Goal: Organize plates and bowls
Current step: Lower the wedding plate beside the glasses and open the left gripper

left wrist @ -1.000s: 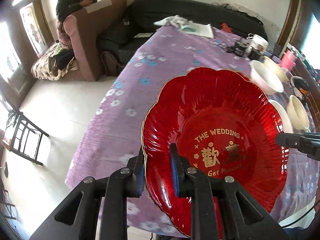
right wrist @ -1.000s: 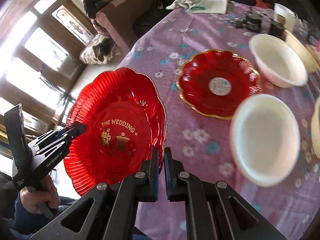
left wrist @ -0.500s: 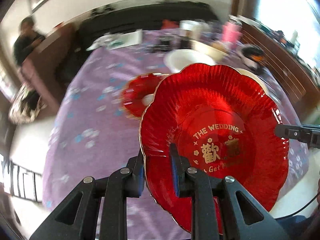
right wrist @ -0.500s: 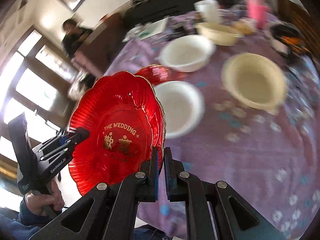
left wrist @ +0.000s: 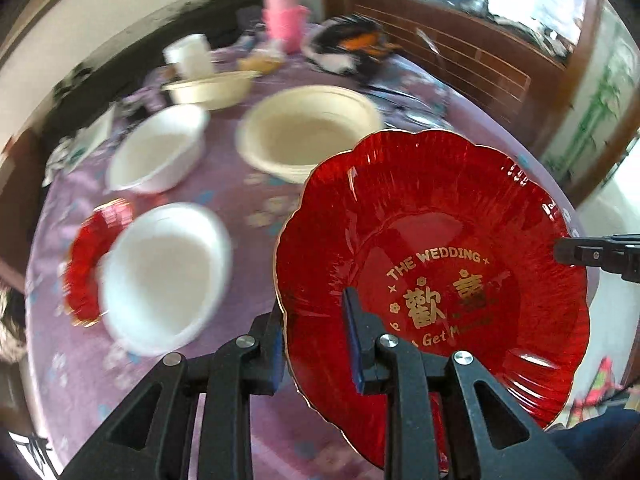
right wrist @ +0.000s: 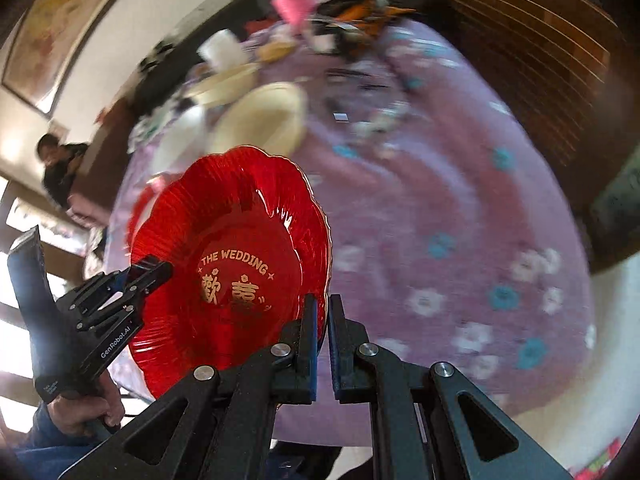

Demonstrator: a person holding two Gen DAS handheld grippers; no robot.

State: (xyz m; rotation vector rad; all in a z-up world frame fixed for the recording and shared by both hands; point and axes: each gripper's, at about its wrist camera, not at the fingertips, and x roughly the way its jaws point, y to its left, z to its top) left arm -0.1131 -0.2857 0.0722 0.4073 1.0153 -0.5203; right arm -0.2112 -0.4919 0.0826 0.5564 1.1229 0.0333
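A red scalloped plate [left wrist: 432, 240] with gold "THE WEDDING" lettering hangs tilted over the near edge of the table, held from both sides. My left gripper [left wrist: 314, 308] is shut on its left rim, one finger in front and one behind. My right gripper [right wrist: 323, 300] is shut on the opposite rim, and its tip [left wrist: 560, 252] shows at the plate's right edge in the left wrist view. A smaller red plate [left wrist: 86, 264] lies on the table, half hidden behind a white bowl [left wrist: 164, 272]. Beyond stand another white bowl [left wrist: 156, 148] and a cream bowl [left wrist: 308, 132].
The table wears a purple flowered cloth [right wrist: 440, 200]. At its far end are a shallow cream bowl [left wrist: 212, 88], a white cup [left wrist: 188, 54], a pink cup [left wrist: 282, 20] and dark clutter. A wooden bench [left wrist: 460, 52] runs along the right. A person [right wrist: 60, 160] sits far left.
Both grippers have carried the red plate sideways along the table, from its left end to in front of the bowls. Their grip on the plate looks the same.
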